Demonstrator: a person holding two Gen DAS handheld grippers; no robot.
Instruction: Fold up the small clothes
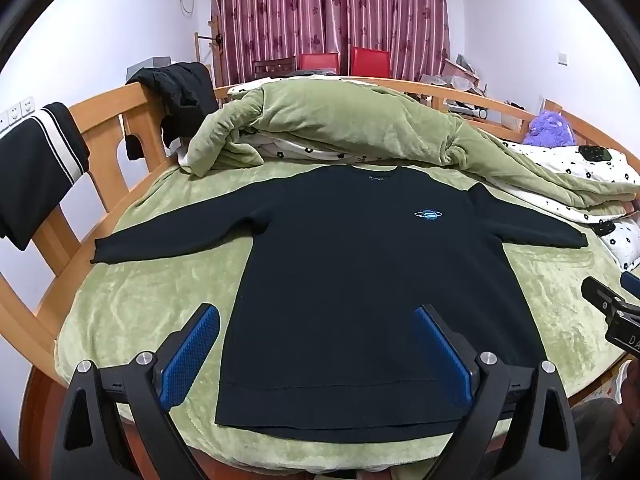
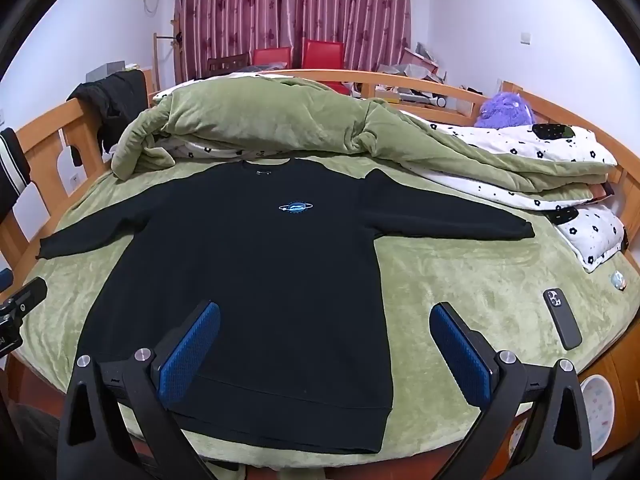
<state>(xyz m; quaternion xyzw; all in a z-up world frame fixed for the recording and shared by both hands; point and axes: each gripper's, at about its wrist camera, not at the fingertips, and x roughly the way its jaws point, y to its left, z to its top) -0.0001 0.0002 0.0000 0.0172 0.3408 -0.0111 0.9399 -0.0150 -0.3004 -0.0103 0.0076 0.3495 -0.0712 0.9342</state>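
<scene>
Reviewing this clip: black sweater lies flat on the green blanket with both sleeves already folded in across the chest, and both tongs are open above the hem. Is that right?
Not quite. The sleeves are not folded in: on the black sweater both sleeves lie spread out to the sides, as the right wrist view shows. The rest holds: it lies flat on the green blanket, with the left tongs and right tongs open above the hem.

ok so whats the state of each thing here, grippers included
sweater: spread flat, front up, sleeves out, unfolded
left gripper: open, holding nothing, above the sweater's hem
right gripper: open, holding nothing, above the hem
quilt: bunched in a heap behind the sweater
phone: lying camera side up on the blanket
jacket: draped over the bed frame
</scene>
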